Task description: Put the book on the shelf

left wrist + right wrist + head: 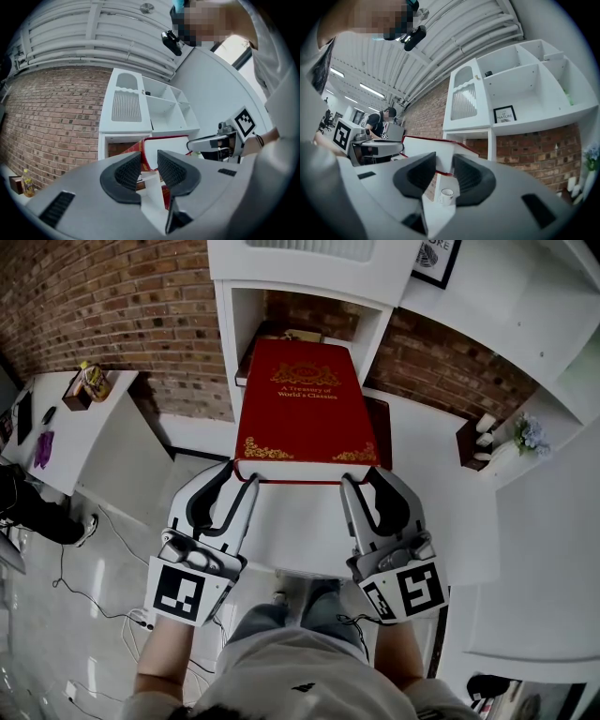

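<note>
A large red book [305, 409] with gold print lies flat, its far end at the mouth of the white shelf's [225, 343] lower compartment. My left gripper [240, 480] is shut on the book's near left corner, and my right gripper [360, 480] is shut on its near right corner. In the left gripper view the book's red cover edge [146, 152] sits between the dark pads of the left gripper [149, 169]. In the right gripper view the book's white page edge [425, 147] runs between the pads of the right gripper [444, 172].
Another flat book [298, 336] lies inside the compartment, and a dark brown one [380, 432] sits by the red book's right side. A white mug [446, 197] stands on the counter below. A side table [66, 427] is at left, flowers [531, 435] at right.
</note>
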Available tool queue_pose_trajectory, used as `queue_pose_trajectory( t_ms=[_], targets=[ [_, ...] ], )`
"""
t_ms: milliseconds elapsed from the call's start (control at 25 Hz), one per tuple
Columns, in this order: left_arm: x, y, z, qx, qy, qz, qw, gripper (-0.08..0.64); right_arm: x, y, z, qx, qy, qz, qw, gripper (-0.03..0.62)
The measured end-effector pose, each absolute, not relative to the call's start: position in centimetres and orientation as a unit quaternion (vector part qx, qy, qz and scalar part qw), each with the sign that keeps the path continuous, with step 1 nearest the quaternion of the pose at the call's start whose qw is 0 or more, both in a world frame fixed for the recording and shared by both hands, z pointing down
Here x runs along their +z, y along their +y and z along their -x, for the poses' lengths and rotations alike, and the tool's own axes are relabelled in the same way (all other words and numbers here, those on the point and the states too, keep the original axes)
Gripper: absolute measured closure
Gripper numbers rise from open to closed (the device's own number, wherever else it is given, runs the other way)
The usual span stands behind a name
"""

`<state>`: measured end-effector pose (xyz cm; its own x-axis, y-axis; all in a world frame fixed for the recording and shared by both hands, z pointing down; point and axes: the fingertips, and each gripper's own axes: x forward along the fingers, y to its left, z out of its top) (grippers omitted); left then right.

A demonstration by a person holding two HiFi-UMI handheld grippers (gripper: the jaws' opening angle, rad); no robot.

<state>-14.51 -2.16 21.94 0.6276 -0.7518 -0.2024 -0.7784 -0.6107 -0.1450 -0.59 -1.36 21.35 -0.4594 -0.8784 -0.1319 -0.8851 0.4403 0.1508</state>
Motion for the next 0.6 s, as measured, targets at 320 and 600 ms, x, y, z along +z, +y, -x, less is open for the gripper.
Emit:
queue_pose_trajectory(
  t_ms=[320, 600],
  targets=[
    [21.7, -4.1, 14.6, 0.060, 0.434, 0.891, 0.118, 0.443, 21.3, -3.4, 0.7, 0.101, 0.851, 0.514, 0.023, 0.465],
    [21.6, -6.3, 15.1, 0.059, 0.436, 0.889, 0.124, 0.443, 21.3, -5.8, 1.2, 0.102, 0.852, 0.514, 0.022, 0.465]
  ],
)
